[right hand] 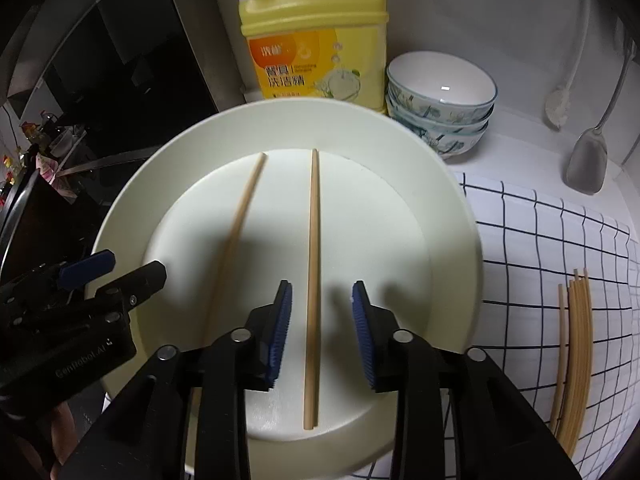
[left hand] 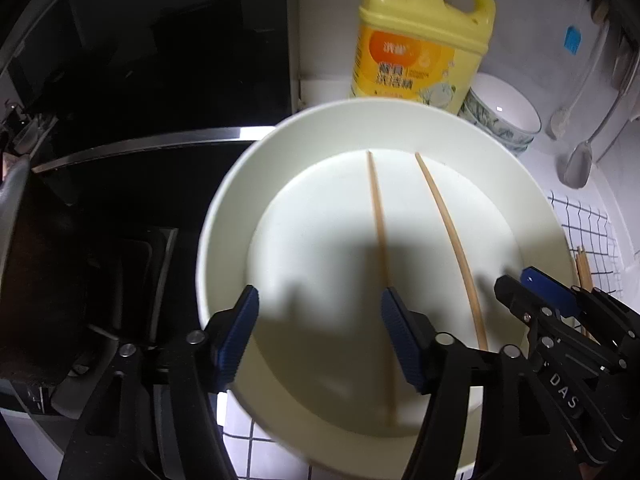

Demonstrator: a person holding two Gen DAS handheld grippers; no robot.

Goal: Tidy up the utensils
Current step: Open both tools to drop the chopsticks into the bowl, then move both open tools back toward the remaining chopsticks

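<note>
Chopsticks (right hand: 312,280) on white plate (right hand: 452,216), one between right gripper (right hand: 322,300) fingers spread wide, left gripper (left hand: 318,304) fingers wide.

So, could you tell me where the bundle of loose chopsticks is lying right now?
In the right wrist view the chopstick bundle lies on the checked cloth at the right edge, apart from the white plate to its left.

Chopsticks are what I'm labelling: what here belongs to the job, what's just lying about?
Job: two chopsticks on the white plate; chopstick bundle on the checked mat.
Lying about: detergent jug; stacked bowls; hanging spatula.
</note>
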